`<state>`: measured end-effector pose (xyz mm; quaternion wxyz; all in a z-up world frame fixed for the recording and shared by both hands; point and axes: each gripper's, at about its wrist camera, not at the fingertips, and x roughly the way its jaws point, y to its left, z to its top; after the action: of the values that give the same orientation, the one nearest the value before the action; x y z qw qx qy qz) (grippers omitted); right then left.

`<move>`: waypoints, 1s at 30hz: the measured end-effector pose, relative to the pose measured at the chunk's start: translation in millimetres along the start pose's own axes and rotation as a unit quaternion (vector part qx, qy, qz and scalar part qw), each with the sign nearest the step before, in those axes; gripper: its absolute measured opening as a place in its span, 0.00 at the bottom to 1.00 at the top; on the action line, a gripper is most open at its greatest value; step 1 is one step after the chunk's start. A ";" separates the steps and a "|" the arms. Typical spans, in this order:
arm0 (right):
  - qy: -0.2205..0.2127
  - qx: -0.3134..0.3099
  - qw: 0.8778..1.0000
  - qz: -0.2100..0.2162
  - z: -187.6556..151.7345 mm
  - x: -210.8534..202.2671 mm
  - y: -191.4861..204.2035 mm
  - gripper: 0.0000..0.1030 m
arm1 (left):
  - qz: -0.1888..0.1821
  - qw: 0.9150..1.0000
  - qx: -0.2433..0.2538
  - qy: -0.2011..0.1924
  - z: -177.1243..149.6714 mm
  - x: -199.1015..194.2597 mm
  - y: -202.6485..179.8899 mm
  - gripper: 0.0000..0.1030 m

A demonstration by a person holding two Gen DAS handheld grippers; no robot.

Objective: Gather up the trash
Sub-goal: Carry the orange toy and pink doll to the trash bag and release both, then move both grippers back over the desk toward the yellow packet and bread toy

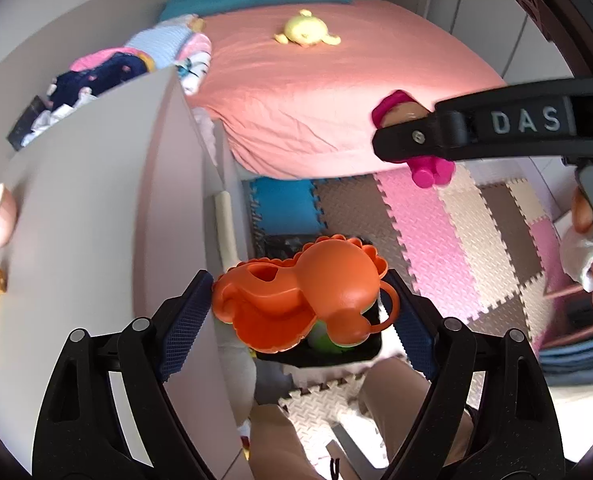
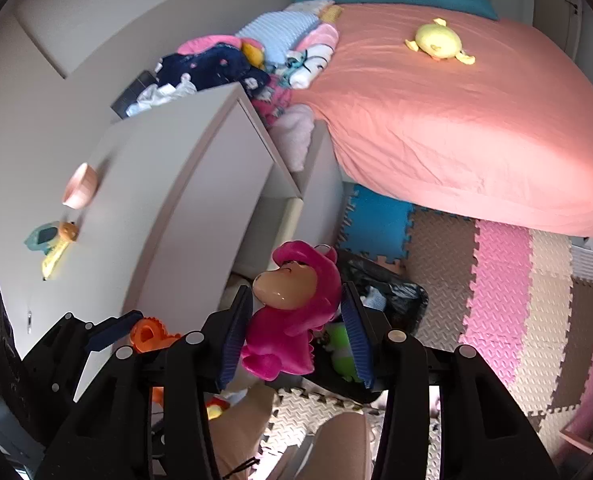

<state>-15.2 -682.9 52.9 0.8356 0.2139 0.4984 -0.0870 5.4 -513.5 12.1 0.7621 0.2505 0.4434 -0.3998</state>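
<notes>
Between the spread jaws of the left gripper point(image 1: 302, 312) an orange toy point(image 1: 304, 300) is seen. It touches the left pad, but a gap is left at the right pad, so it seems to be released rather than gripped. In the same way, a pink toy point(image 2: 292, 320) lies between the jaws of the right gripper point(image 2: 296, 332), leaning on the left pad and free of the right one. Both toys are held directly above a black bin point(image 2: 392, 300) on the foam floor mat point(image 2: 496, 300), probably so that they fall inside; a green object point(image 2: 342, 344) is already seen in it. Beside the bin a white cabinet point(image 2: 184, 184) stands. Farther away, a yellow plush toy point(image 2: 436, 42) is left on the pink bed point(image 2: 436, 128).
</notes>
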 end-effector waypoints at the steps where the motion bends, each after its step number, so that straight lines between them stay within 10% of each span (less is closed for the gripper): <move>1: 0.000 0.001 1.000 -0.013 0.5 1.0 -0.9 0.76 | 0.010 1.000 0.003 -0.001 -1.2 1.0 -0.7 0.95; 30: 0.009 -0.015 1.000 0.004 0.2 23.5 41.6 0.86 | 0.034 0.997 -0.063 -0.010 -25.3 -13.2 57.2 0.95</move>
<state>11.4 -644.3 43.7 0.8344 0.2047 0.5063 -0.0741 37.2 -458.1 13.0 0.7937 0.2131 0.4515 -0.3476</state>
